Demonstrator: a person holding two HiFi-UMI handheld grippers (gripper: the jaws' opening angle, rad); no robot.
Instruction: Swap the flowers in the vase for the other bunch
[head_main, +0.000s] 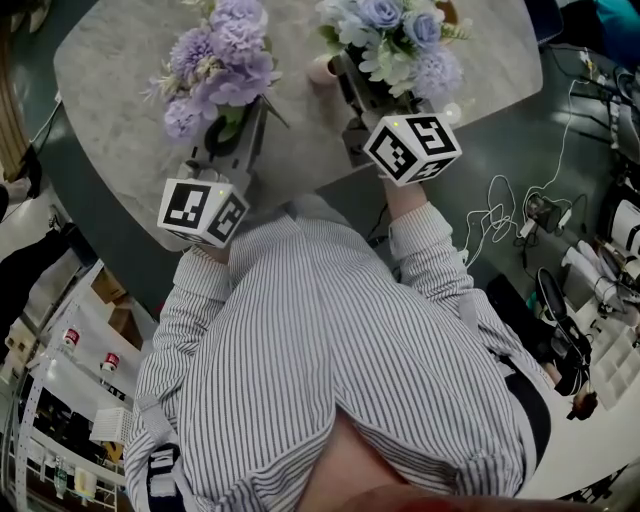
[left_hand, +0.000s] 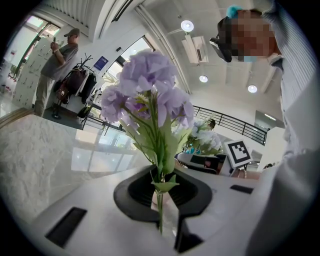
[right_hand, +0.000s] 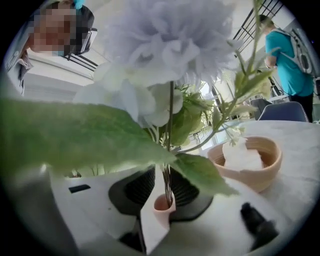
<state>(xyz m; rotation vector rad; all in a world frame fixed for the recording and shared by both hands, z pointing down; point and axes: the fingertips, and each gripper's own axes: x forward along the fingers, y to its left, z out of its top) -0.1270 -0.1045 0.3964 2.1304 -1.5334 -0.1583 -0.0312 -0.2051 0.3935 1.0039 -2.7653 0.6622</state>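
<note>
Left gripper (left_hand: 161, 197): jaws nearly together, clamped on the stems of the purple bunch (head_main: 220, 65), at the upper left of the head view over the grey table (head_main: 120, 95). Right gripper (right_hand: 161, 192): jaws parted, standing loosely around the neck of the pink vase (right_hand: 164, 206). The vase holds the blue-and-white bunch (head_main: 395, 40), at the upper centre-right.
</note>
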